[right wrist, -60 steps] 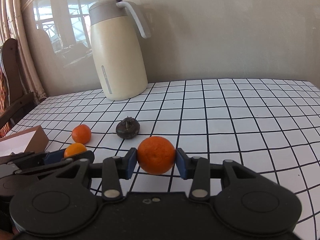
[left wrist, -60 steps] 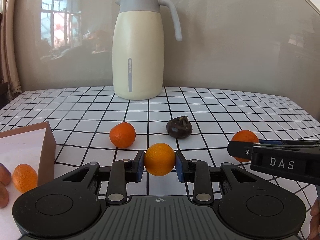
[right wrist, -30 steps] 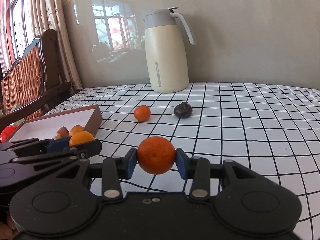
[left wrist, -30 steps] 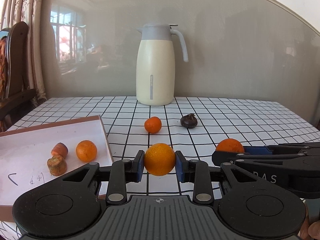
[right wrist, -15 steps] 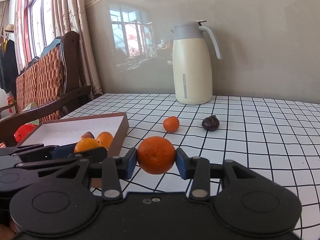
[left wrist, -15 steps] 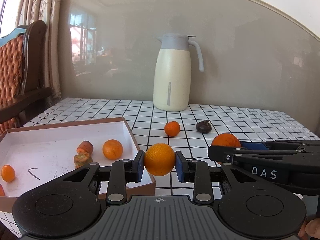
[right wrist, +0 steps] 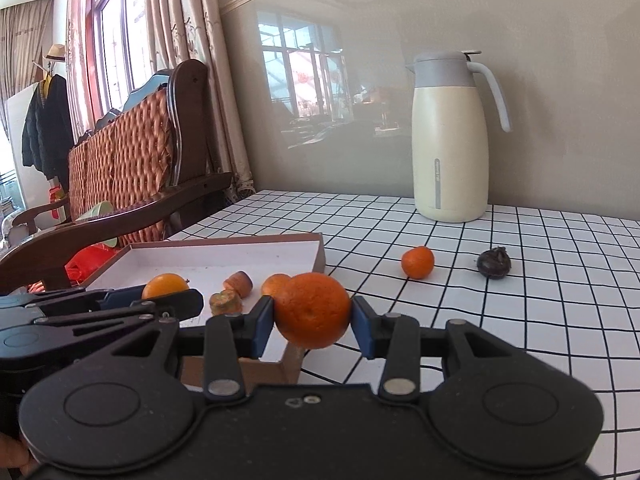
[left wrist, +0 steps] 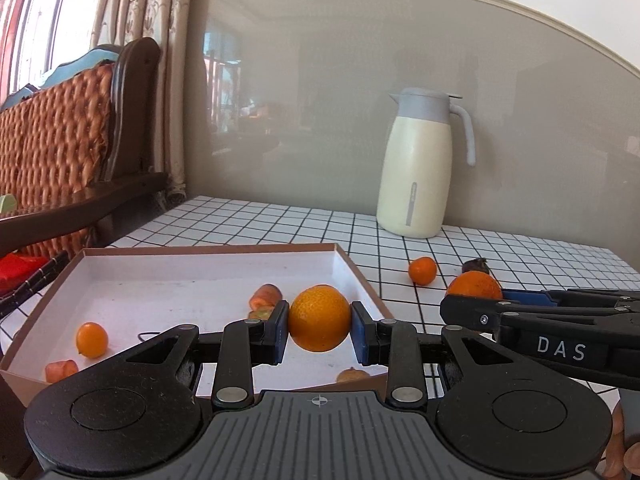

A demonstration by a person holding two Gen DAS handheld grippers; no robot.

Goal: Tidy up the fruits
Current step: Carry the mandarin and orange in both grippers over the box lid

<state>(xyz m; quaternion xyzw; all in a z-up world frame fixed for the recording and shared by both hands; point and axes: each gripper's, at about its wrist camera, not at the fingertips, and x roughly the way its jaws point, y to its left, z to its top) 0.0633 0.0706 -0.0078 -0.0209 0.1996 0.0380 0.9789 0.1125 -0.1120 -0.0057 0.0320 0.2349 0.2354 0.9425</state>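
My left gripper [left wrist: 319, 325] is shut on an orange [left wrist: 319, 318] and hangs over the near right part of the brown box [left wrist: 200, 249] with a white floor. The right gripper [right wrist: 313, 322] is shut on a second orange [right wrist: 313, 311], just above the box's [right wrist: 224, 244] near right corner. From the left wrist view, the right gripper [left wrist: 476, 300] and its orange [left wrist: 474, 285] show at right, beside the box. Inside the box lie an orange [left wrist: 91, 339] and several fruit pieces [left wrist: 265, 295]. On the table sit a small orange [right wrist: 417, 262] and a dark fruit [right wrist: 494, 263].
A cream jug [right wrist: 451, 136] with a grey lid stands at the back of the checked table [right wrist: 520, 300]. A wooden chair [right wrist: 120, 168] with a woven back stands left of the table, near curtains. A hand [left wrist: 622, 450] shows at the lower right of the left wrist view.
Both grippers have carried their oranges leftward, from beside the box to over its right part. The jug, small orange and dark fruit have slid right in both views. Grips unchanged.
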